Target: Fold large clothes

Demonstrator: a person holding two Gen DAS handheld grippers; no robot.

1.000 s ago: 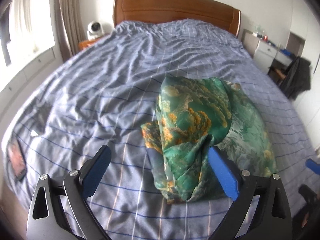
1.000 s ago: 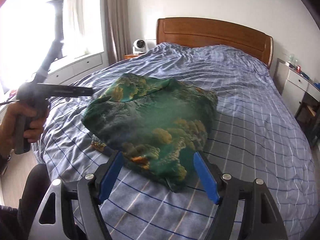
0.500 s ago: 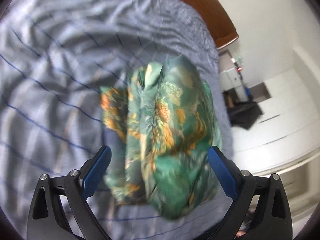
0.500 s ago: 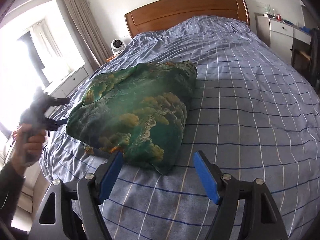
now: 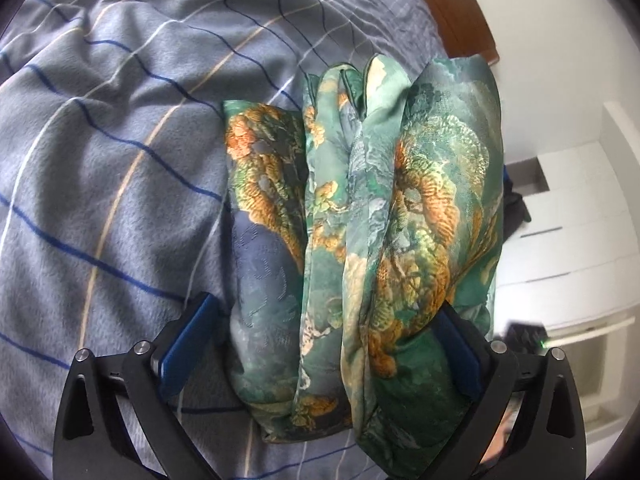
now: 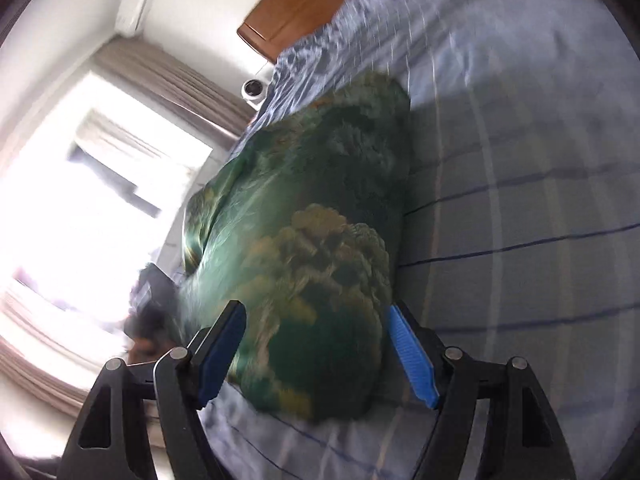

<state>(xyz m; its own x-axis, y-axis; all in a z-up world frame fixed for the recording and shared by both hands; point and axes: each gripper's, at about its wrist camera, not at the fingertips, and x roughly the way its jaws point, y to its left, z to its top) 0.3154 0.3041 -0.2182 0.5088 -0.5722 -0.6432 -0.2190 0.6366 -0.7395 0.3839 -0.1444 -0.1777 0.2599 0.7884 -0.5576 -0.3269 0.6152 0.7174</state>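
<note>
Both claws, left (image 5: pixel 320 344) and right (image 6: pixel 316 352), are straddling the bundled garment (image 5: pixel 360 220) wide open on the bed (image 5: pixel 100 140), gripping nothing; next: pinching an edge.

The green-and-orange printed garment (image 5: pixel 384 216) is thin, silky cloth with a soft sheen; one darker blue-grey panel shows a woven-in tonal pattern. Under it, the grey-blue checked bed cover (image 5: pixel 120 168) looks matt and slightly fuzzy, like brushed fabric. The left tongs (image 5: pixel 320 340) have matt black plastic arms, dull silver metal pins and smooth blue pads. The right tongs (image 6: pixel 316 344) show a ridged blue pad (image 6: pixel 412 354). The brown wooden headboard (image 6: pixel 304 4) looks smooth and semi-glossy.
</note>
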